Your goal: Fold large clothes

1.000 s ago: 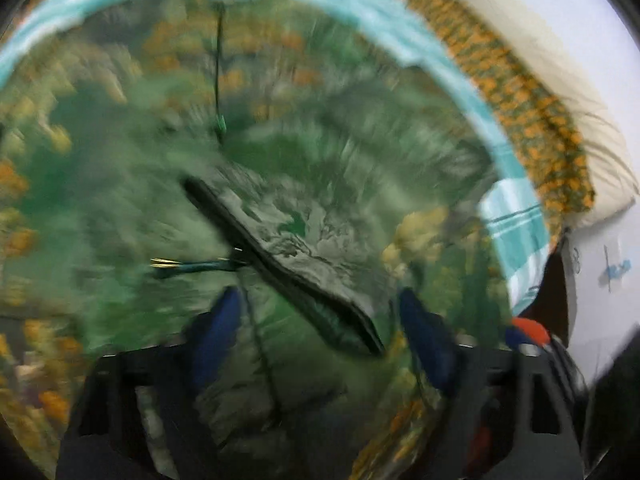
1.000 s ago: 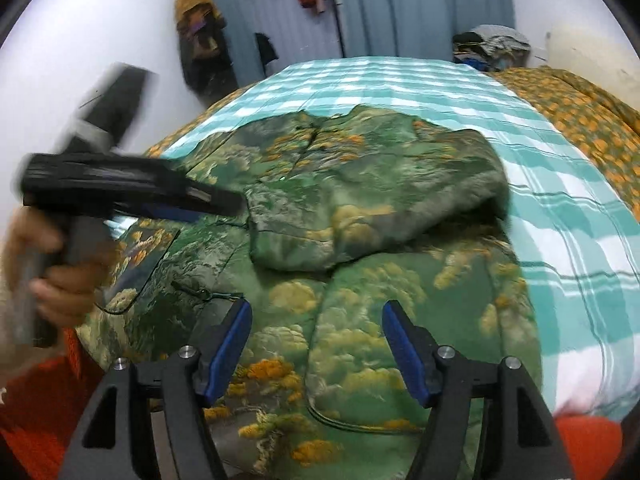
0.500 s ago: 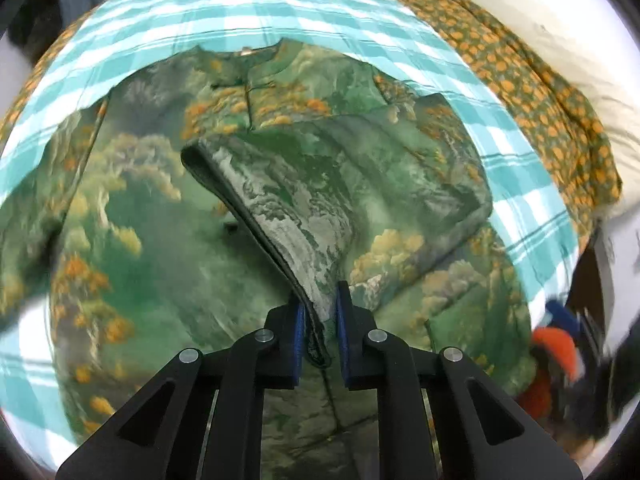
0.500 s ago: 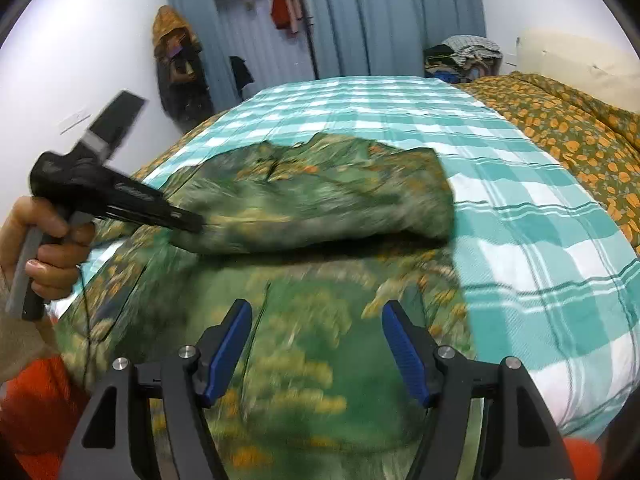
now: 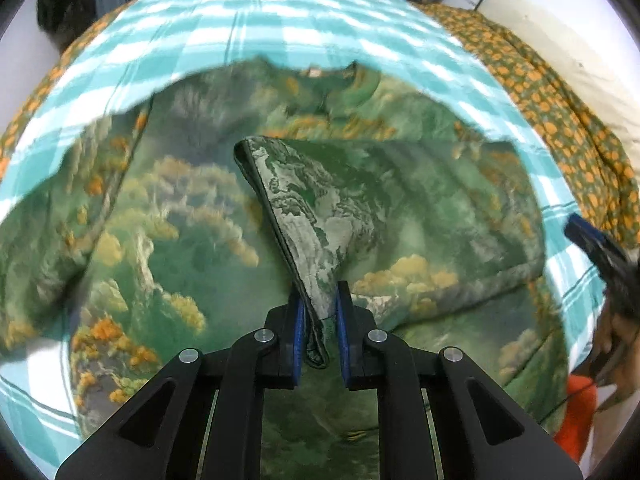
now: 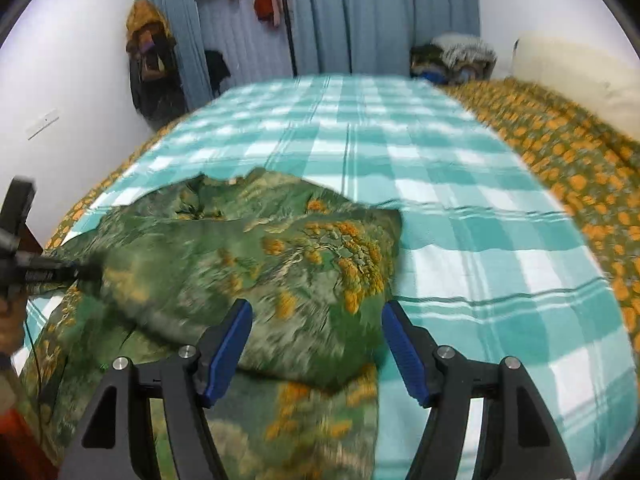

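The left tool (image 5: 320,312) pinches a sleeve (image 5: 304,216) of the robe (image 5: 172,216) on the bed (image 6: 360,136); the right tool (image 6: 316,344), jaws just narrowing, hangs spread and empty.

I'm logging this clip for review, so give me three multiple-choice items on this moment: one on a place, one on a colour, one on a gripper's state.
1. Where does the green garment lie?
A. on the checked bedspread
B. on the floor
C. on a chair

2. What colour are the pads of the right gripper?
A. red
B. blue
C. yellow

3. How is the left gripper?
A. wide open and empty
B. out of view
C. shut on a fold of the garment

Answers:
1 A, checks show all around the garment.
2 B, both pads are blue.
3 C, cloth sits pinched between its pads.
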The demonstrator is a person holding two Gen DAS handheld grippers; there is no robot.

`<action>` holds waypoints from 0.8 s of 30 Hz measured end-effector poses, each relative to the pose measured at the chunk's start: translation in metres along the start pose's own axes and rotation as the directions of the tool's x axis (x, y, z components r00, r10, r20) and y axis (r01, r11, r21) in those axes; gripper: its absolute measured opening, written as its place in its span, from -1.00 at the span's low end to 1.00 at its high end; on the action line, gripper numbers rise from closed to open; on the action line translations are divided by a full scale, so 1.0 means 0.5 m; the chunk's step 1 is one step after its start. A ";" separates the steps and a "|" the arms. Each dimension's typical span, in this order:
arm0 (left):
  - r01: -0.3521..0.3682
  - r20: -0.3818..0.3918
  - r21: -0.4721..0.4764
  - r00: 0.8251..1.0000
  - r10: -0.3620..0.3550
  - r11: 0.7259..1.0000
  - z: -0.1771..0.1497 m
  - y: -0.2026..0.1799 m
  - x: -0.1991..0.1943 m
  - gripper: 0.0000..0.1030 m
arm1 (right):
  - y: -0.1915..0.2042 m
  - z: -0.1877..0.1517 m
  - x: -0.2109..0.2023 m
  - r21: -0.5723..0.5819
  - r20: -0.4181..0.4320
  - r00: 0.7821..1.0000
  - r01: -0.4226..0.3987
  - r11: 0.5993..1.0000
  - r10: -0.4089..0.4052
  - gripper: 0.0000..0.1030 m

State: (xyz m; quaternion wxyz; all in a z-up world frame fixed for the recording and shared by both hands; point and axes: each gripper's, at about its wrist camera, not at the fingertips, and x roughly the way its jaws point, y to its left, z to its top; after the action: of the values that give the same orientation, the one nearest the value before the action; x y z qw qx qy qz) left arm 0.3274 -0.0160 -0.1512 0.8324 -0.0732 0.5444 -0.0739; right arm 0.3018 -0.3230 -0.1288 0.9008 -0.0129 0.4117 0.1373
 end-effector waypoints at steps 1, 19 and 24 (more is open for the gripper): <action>-0.006 -0.010 0.006 1.000 0.006 1.000 -0.008 0.003 0.010 -0.75 | 0.000 0.001 0.025 -0.006 -0.027 1.000 -0.006 1.000 0.006 -0.05; -0.009 -0.006 0.025 1.000 0.009 1.000 -0.068 0.021 0.069 -0.73 | 0.009 0.041 0.172 -0.018 -0.254 0.967 -0.023 1.000 0.017 -0.17; -0.008 -0.003 0.013 1.000 0.008 1.000 -0.072 0.020 0.073 -0.73 | -0.016 0.152 0.183 0.032 -0.143 0.990 0.014 0.999 -0.010 -0.17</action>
State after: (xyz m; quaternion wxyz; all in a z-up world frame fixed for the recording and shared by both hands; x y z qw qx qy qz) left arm 0.3095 -0.0149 -0.2002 0.8322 -0.0654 0.5456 -0.0745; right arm 0.4169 -0.2987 -0.1473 0.8699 -0.0106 0.4774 0.1239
